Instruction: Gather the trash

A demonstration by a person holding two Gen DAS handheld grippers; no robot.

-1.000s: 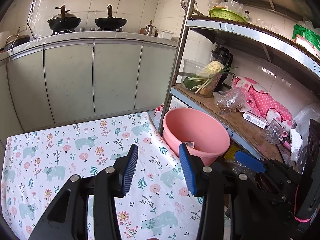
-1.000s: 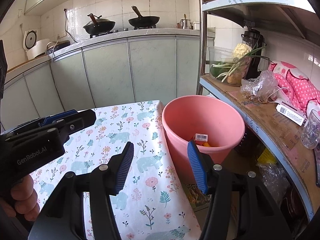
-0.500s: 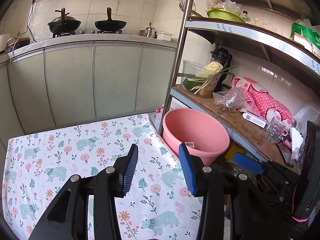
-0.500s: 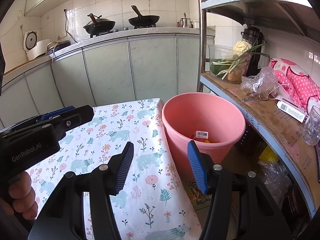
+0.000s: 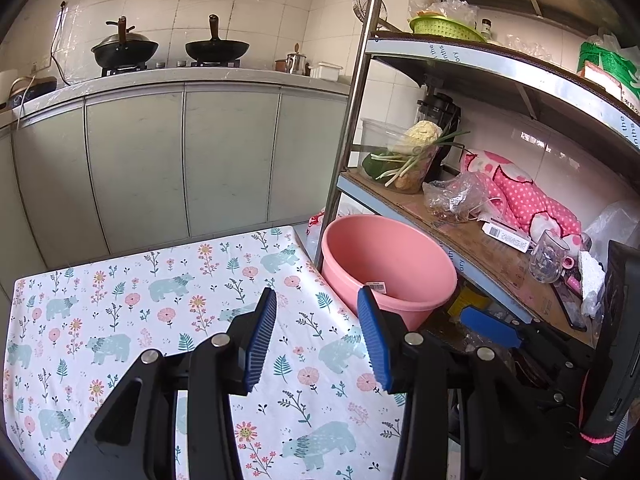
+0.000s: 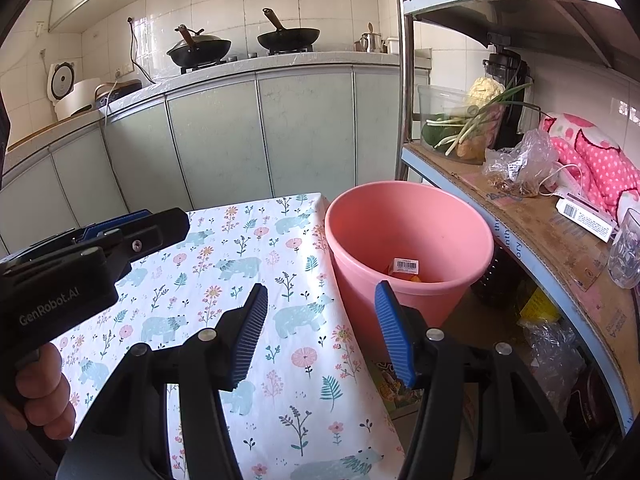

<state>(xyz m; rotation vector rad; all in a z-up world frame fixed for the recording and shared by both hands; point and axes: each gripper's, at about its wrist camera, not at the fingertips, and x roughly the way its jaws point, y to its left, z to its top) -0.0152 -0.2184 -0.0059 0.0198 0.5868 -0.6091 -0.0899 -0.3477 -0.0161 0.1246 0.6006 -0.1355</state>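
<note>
- You had two grippers, one pink bucket (image 6: 408, 236) and two woks (image 5: 172, 49) in view.
- Your left gripper (image 5: 316, 336) and right gripper (image 6: 320, 330) both hung over the floral tablecloth (image 5: 132, 304), tilted down, jaws apart, holding nothing.
- Only your right view showed orange trash (image 6: 414, 278) inside the bucket, beside the table, and your hand (image 6: 40, 392).

White-tiled wall (image 5: 256, 12), grey-green cabinets (image 5: 180, 160), 2 woks (image 5: 216, 46) on the counter, metal shelving (image 5: 500, 60).

Bare tablecloth (image 5: 168, 304) gives free passage; pink bucket (image 6: 408, 232) and shelf post (image 5: 352, 120) crowd its right edge.
</note>
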